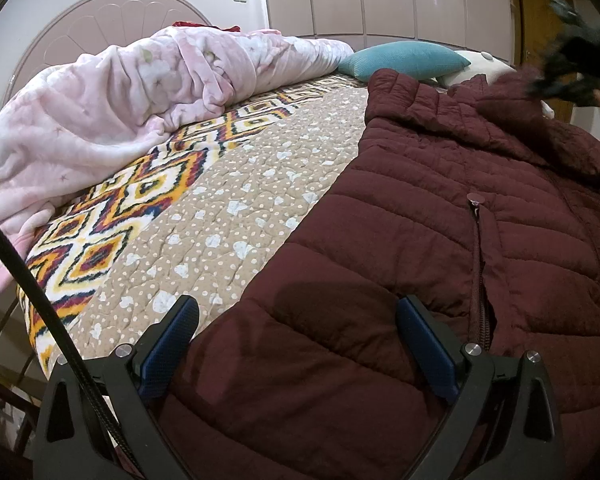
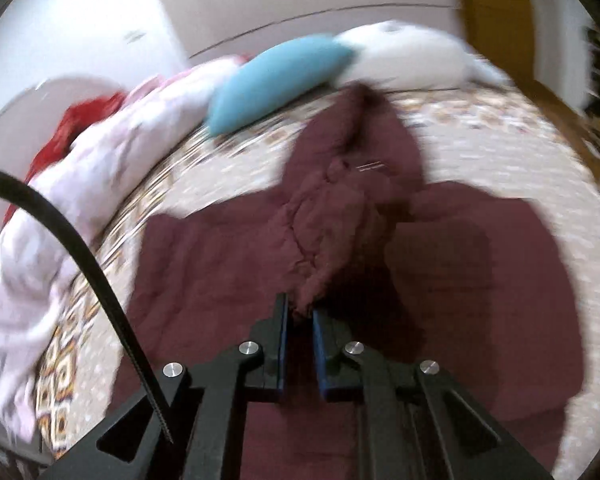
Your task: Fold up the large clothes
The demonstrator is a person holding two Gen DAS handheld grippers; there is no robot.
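Note:
A dark maroon quilted jacket (image 1: 440,216) lies spread on the bed, its zipper running down near the left gripper. My left gripper (image 1: 298,308) is open, its blue-padded fingers wide apart just above the jacket's near edge. In the right wrist view, which is blurred, the jacket (image 2: 228,256) lies below. My right gripper (image 2: 299,308) is shut on a lifted fold of the jacket, apparently a sleeve (image 2: 332,216), which hangs from the fingertips. The right gripper shows as a dark blur in the left wrist view (image 1: 572,64) at the upper right.
The bed has a beige dotted quilt (image 1: 228,208) with a patterned band. A crumpled pink blanket (image 1: 112,104) lies along the left side. A teal pillow (image 1: 404,60) and a white pillow (image 2: 404,56) sit at the far end. Wardrobe doors stand behind.

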